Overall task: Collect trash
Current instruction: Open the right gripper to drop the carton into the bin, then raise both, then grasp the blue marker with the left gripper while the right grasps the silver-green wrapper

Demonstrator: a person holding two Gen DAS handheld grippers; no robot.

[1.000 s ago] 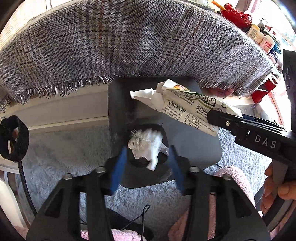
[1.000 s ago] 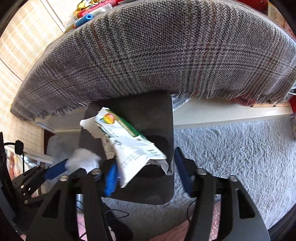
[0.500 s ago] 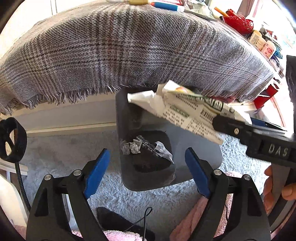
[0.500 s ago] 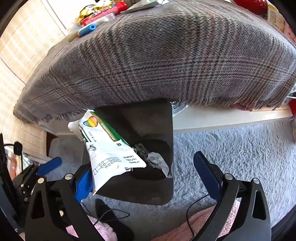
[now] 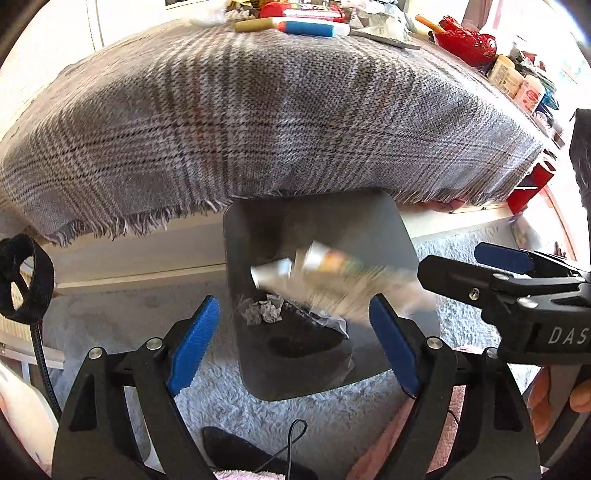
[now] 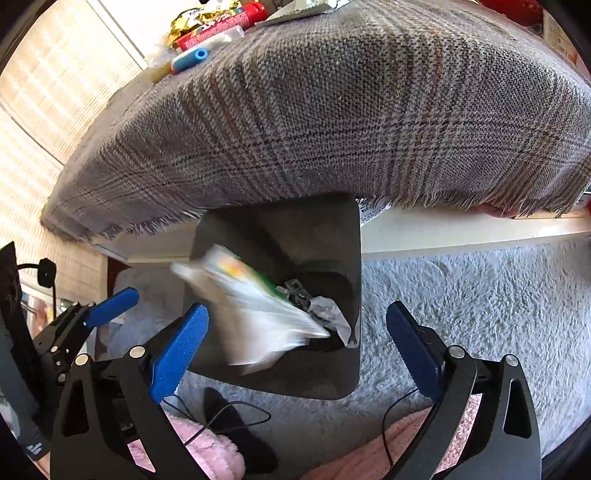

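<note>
both grippers hung over a dark grey trash bin [image 5: 391, 236] that stood on a pale shaggy rug [image 6: 480, 295], its far side tucked under the fringed edge of a grey plaid cloth [image 5: 258, 122] draped over a table. the left gripper [image 5: 291, 343] had its blue pads [image 5: 192, 343] wide apart with nothing between them; below the gap, inside the bin, lay a crumpled tissue [image 5: 264, 310] and other crumpled scraps. the right gripper [image 6: 295, 347] also stood wide apart, holding nothing. a white and green snack wrapper [image 6: 258, 310], blurred, was loose in the air over the bin's opening, near the right gripper's left pad [image 6: 177, 354] but, as far as the blur allowed, not pressed by it. in the left wrist view the same wrapper [image 5: 332, 280] showed as a smear above the bin, just beside the right gripper's black finger [image 5: 454, 277]. at the far end of the table lay a blue and white tube [image 5: 314, 28], a red packet [image 5: 301, 10] and a red bowl [image 5: 465, 42]. pink fuzzy fabric [image 6: 207, 443] showed at the bottom edge.
</note>
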